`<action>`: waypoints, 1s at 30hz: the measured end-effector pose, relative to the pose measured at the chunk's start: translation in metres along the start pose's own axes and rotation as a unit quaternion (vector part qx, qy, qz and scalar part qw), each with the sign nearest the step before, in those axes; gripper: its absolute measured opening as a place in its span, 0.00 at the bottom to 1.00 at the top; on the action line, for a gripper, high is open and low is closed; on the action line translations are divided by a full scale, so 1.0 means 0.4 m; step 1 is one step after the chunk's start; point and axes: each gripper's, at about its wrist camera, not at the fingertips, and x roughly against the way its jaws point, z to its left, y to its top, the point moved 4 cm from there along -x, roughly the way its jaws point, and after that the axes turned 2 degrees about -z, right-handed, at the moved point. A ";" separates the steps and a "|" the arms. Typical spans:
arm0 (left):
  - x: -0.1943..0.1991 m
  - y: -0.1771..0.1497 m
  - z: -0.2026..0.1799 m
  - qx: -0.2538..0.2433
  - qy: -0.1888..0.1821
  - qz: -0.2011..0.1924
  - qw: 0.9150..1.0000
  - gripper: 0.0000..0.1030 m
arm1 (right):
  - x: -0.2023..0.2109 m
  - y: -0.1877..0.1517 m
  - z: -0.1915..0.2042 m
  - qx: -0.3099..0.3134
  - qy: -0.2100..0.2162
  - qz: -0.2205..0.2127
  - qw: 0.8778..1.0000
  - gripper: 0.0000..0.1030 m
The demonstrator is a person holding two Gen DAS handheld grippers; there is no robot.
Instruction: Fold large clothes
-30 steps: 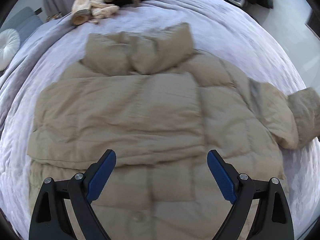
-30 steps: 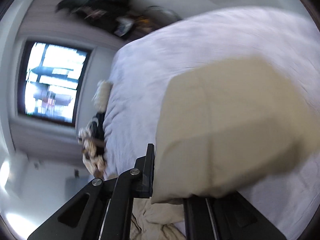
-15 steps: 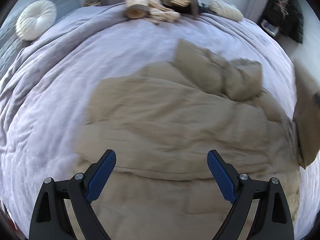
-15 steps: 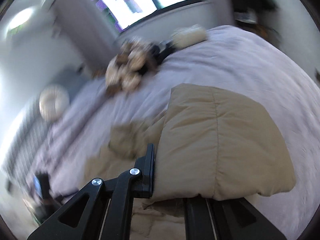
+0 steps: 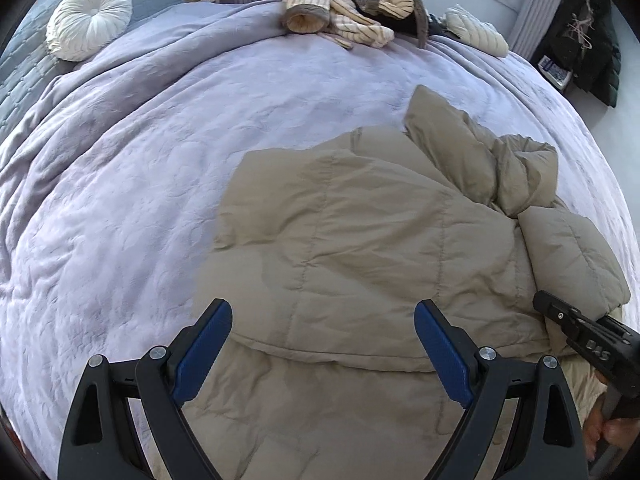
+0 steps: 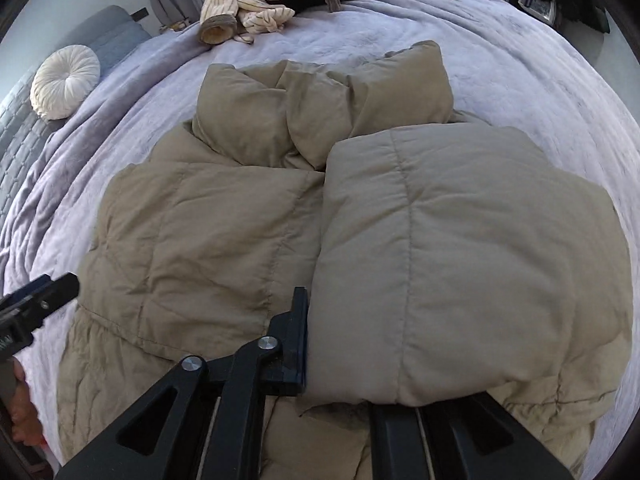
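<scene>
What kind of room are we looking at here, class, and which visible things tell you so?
Most likely a bedroom: a wide bed under a lilac quilted bedspread, a round white cushion by the padded headboard, and dark coats hanging in the corner.

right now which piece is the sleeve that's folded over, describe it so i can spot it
Start at the big lilac bedspread and find the tan puffer jacket spread across its middle. On the jacket's right half lies the folded-over sleeve, a thick quilted slab just below the bunched hood. Unlike the flat body beside it, it sits raised on top, with its near edge at the right tool.
</scene>
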 end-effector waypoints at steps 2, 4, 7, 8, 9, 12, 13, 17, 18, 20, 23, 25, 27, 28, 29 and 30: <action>0.002 0.004 -0.006 0.002 -0.008 0.001 1.000 0.90 | 0.038 -0.004 -0.012 -0.030 0.022 -0.007 0.999 0.65; 0.004 0.010 0.000 0.003 -0.011 -0.002 1.000 0.90 | 0.094 -0.017 -0.047 -0.077 0.055 -0.027 0.995 0.71; 0.004 0.014 0.007 0.004 -0.010 -0.001 1.000 0.90 | 0.132 -0.043 -0.137 -0.182 0.080 -0.044 0.979 0.71; 0.004 0.017 0.011 0.005 -0.011 -0.001 1.000 0.90 | 0.136 -0.046 -0.170 -0.220 0.086 -0.051 0.970 0.71; 0.005 0.020 0.016 0.006 -0.013 -0.002 1.000 0.90 | 0.141 -0.050 -0.207 -0.258 0.085 -0.061 0.961 0.71; 0.007 0.026 0.026 0.006 -0.017 -0.003 1.000 0.90 | 0.141 -0.027 -0.248 -0.278 0.042 -0.082 0.956 0.10; 0.009 0.030 0.030 0.006 -0.021 -0.005 1.000 0.90 | 0.144 -0.009 -0.234 -0.257 0.034 -0.092 0.962 0.10; 0.021 0.042 0.053 0.043 -0.082 -0.008 0.996 0.90 | 0.150 0.050 -0.096 -0.125 0.037 -0.106 0.986 0.09; 0.023 0.047 0.059 0.053 -0.099 -0.006 0.994 0.90 | 0.144 0.057 -0.051 -0.094 0.046 -0.103 0.989 0.09; 0.025 0.058 0.067 0.069 -0.138 -0.003 0.988 0.90 | 0.122 0.068 0.024 -0.048 0.057 -0.092 0.993 0.09; 0.024 0.068 0.065 0.082 -0.185 0.005 0.979 0.90 | 0.074 0.048 0.114 0.003 0.067 -0.045 0.997 0.16; 0.022 0.069 0.054 0.095 -0.229 0.018 0.969 0.90 | 0.038 0.027 0.160 0.032 0.060 -0.012 0.998 0.35; 0.020 0.069 0.038 0.101 -0.263 0.029 0.959 0.90 | 0.027 0.014 0.184 0.056 0.044 -0.002 0.997 0.63; 0.017 0.067 0.025 0.100 -0.274 0.036 0.956 0.90 | 0.034 0.006 0.190 0.063 0.041 -0.005 0.997 0.65; 0.007 0.063 0.004 0.095 -0.288 0.047 0.952 0.90 | 0.043 -0.003 0.188 0.065 0.042 -0.005 0.997 0.65; -0.002 0.058 -0.011 0.090 -0.294 0.055 0.950 0.90 | 0.056 -0.014 0.176 0.061 0.045 -0.002 0.997 0.65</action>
